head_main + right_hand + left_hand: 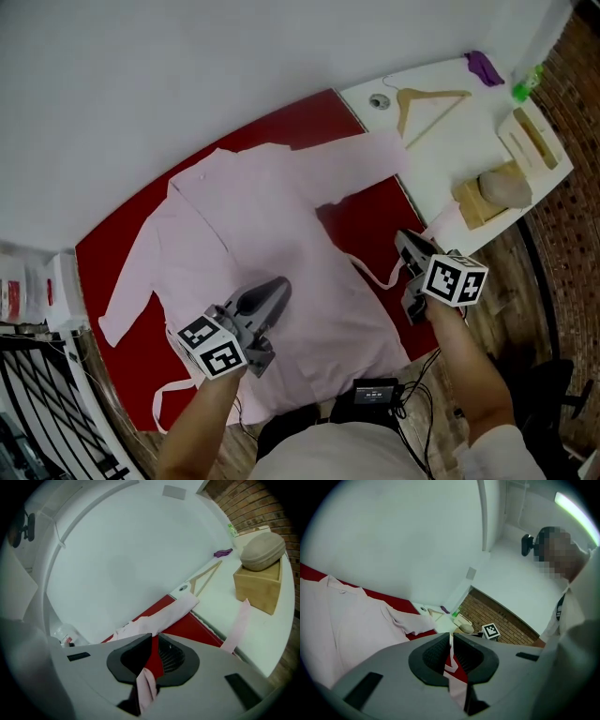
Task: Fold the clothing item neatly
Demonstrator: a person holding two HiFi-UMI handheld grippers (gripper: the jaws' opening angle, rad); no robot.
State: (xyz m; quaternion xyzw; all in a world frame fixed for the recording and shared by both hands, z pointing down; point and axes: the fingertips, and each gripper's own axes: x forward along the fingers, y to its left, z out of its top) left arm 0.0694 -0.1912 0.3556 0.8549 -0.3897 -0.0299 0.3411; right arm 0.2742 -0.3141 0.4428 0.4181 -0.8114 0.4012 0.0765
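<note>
Spread open across the red mat: pink garment, collar toward the wall, one sleeve out to the left, the other reaching up-right onto the white table.

Left gripper:
- over the garment's lower middle, nose pointing up-right in head view, marker cube nearest the camera
- bare left forearm in from the bottom edge, roughly in line behind it
- jaws together, pinching a thin pink strip of the garment, seen edge-on between the pads and trailing back under the gripper body

Right gripper:
- at the mat's right edge, just beside the seam with the table, nose pointing up-left in head view
- right forearm in from the lower right, white sleeve at the elbow
- jaws closed on a second pink strip, fabric bunched and hanging below the pads
- in head view, a narrow pink band looping from the garment's right side to this gripper

Both grippers well apart, with the garment's lower right part between them.

On the table, away from both grippers: wooden hanger, wooden box with a beige rounded pad on top, purple item, green bottle. Loose pink strip end lying on the table near the box.
</note>
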